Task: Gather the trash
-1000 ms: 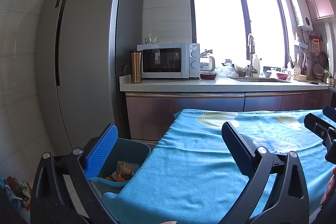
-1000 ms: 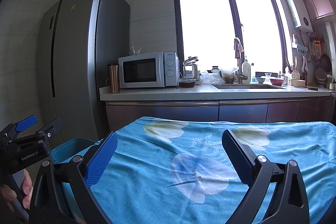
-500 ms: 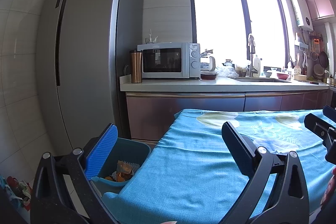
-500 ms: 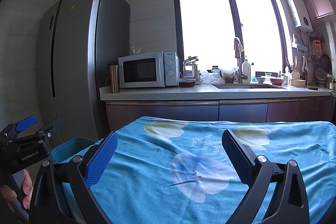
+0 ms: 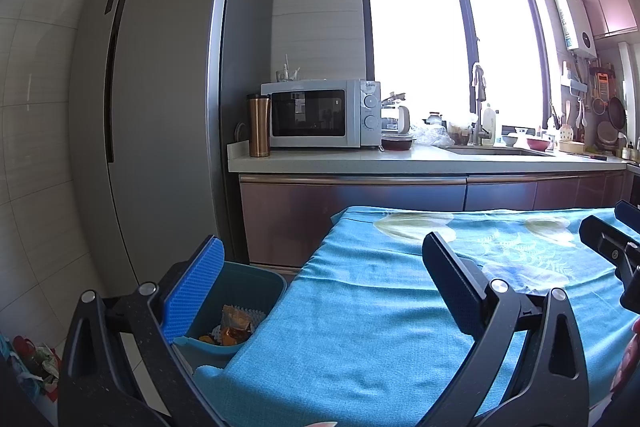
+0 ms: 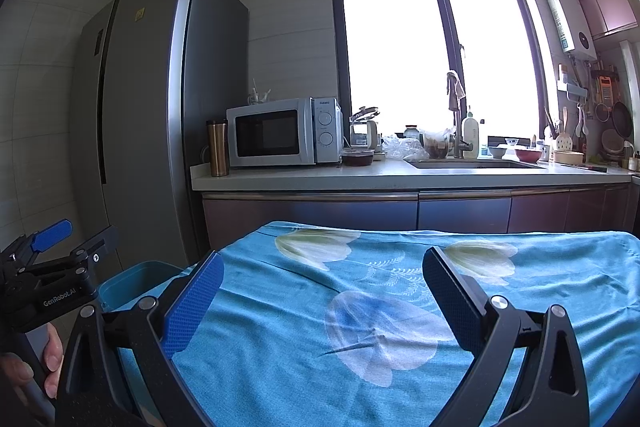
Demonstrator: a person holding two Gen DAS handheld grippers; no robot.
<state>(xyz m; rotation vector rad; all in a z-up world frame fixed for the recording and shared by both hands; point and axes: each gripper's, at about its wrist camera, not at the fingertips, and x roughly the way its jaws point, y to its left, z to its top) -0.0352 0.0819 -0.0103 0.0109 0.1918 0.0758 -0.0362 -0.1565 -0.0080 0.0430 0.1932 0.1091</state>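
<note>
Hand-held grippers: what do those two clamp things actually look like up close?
Each hand-held gripper, left and right, is a black, speckled frame with triangular cut-outs and silver pivot bolts. Its two long fingers carry textured blue pads. Seen from the right wrist camera, the left one bears white "GenRobot.AI" lettering. A bare hand grips its handle; no cables show.

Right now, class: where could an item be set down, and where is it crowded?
The blue tablecloth lies bare between both open grippers. Counter in front of the microwave is free. Around the sink it is crowded. The bin holds wrappers.
</note>
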